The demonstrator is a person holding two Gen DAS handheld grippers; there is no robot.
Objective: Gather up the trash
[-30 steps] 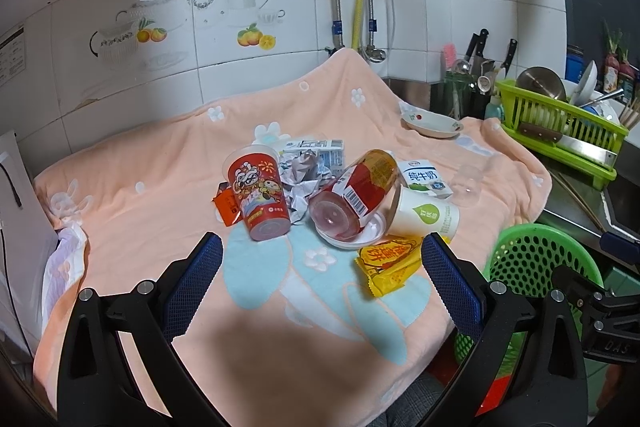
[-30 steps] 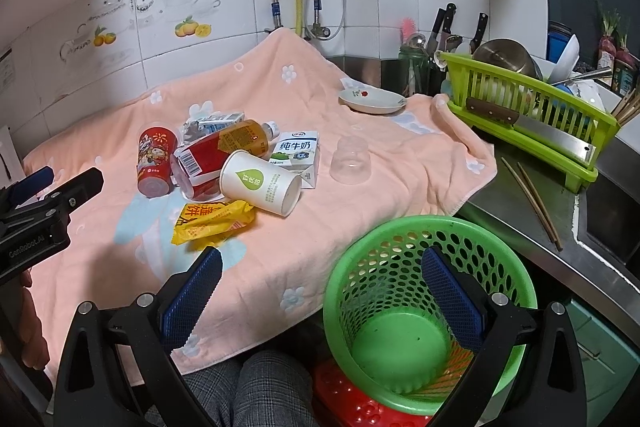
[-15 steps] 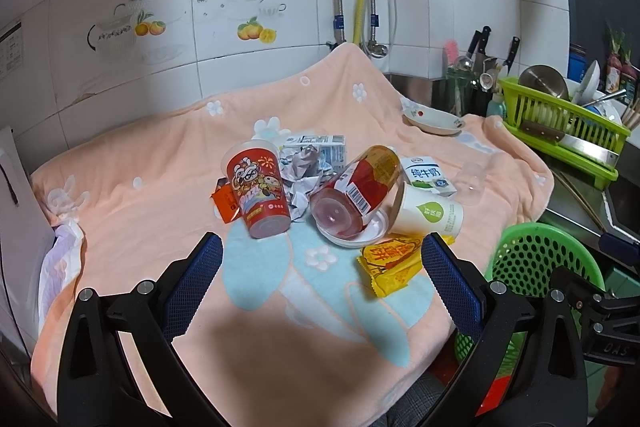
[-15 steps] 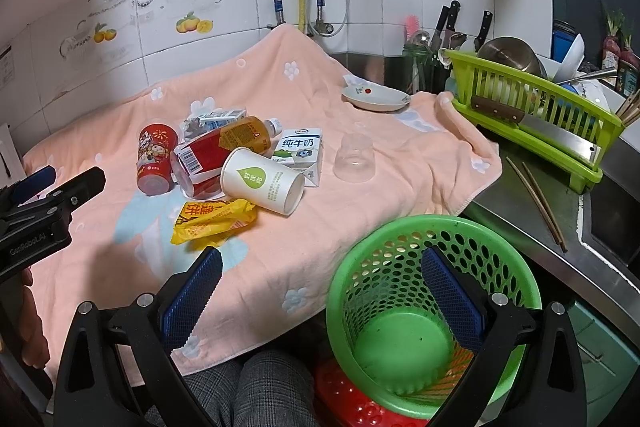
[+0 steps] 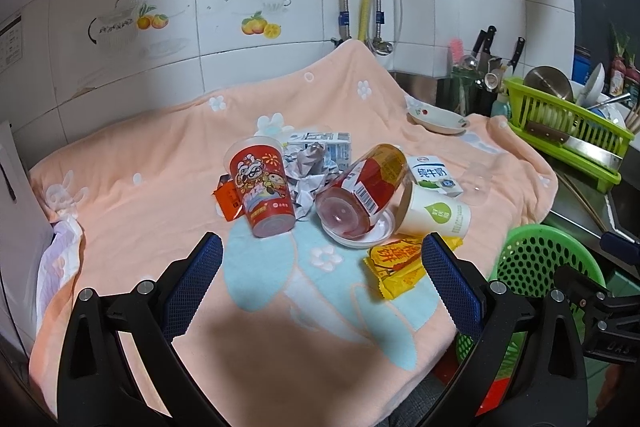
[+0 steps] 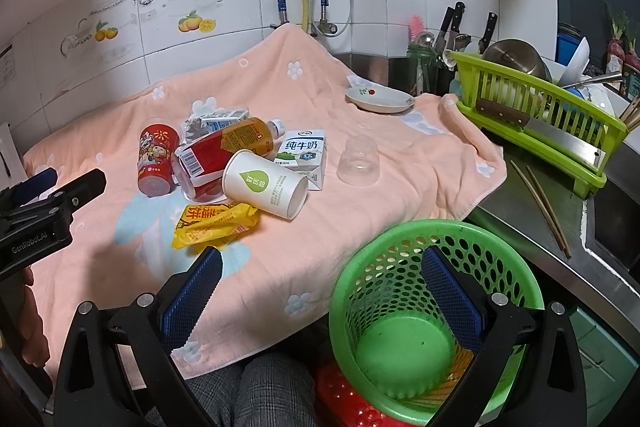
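I see one green basket (image 6: pixel 436 311) just off the towel (image 6: pixel 280 87) edge, with nothing in it. On the towel near it lies one trash pile: one bottle (image 6: pixel 224 147), two cups (image 6: pixel 264 185), two cartons (image 6: pixel 304 153), one yellow wrapper (image 6: pixel 214 225). My left gripper (image 5: pixel 322 277) and right gripper (image 6: pixel 320 287) gape wide, empty.

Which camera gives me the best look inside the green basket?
The right wrist view: it looks down into the green basket, showing its bare floor. The left wrist view catches only part of its perforated wall at the right edge.
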